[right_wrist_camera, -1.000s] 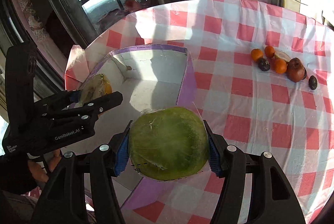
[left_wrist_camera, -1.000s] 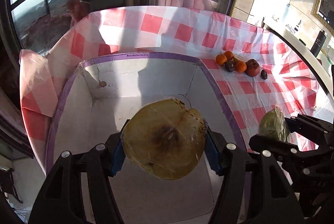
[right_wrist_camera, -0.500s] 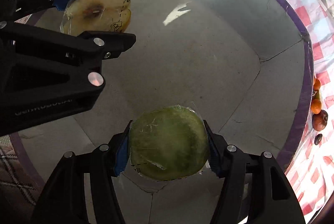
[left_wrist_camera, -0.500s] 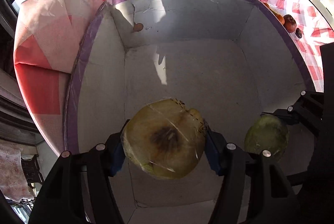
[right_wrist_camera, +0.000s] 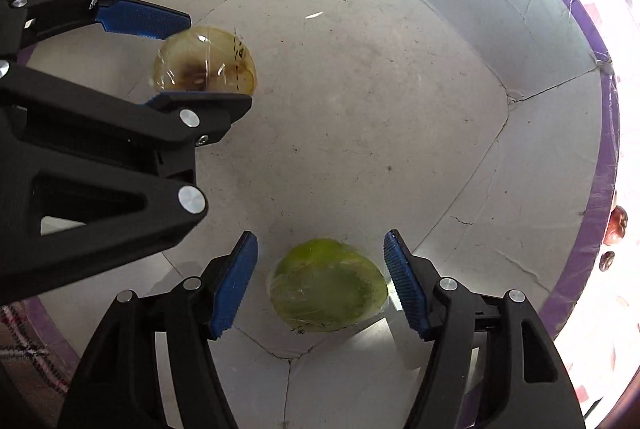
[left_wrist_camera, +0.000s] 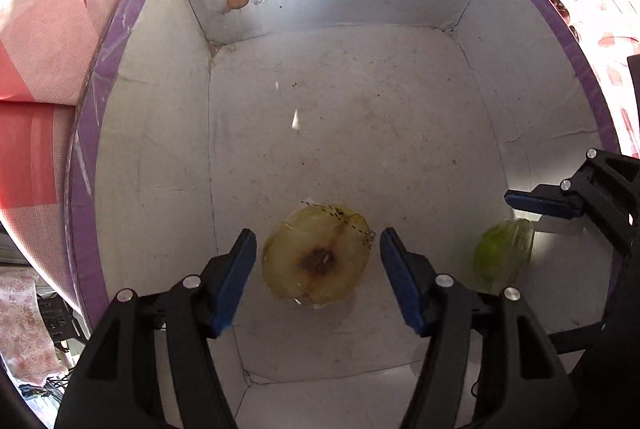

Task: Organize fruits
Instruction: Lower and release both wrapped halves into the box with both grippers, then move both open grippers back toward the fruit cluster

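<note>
Inside the white box (left_wrist_camera: 360, 133), each gripper's jaws have just been opening; the left gripper (left_wrist_camera: 318, 279) stands released directly over the yellow fruit half (left_wrist_camera: 316, 261), the right gripper (right_wrist_camera: 320, 281) over the green fruit half (right_wrist_camera: 328, 285).

Glossy clear film is seen wrapped over the yellow fruit half (left_wrist_camera: 316, 261) and the green fruit half (right_wrist_camera: 328, 285). The box (left_wrist_camera: 360, 133) is made of matt, scuffed, cracked white cardboard, edged with shiny purple tape.
</note>
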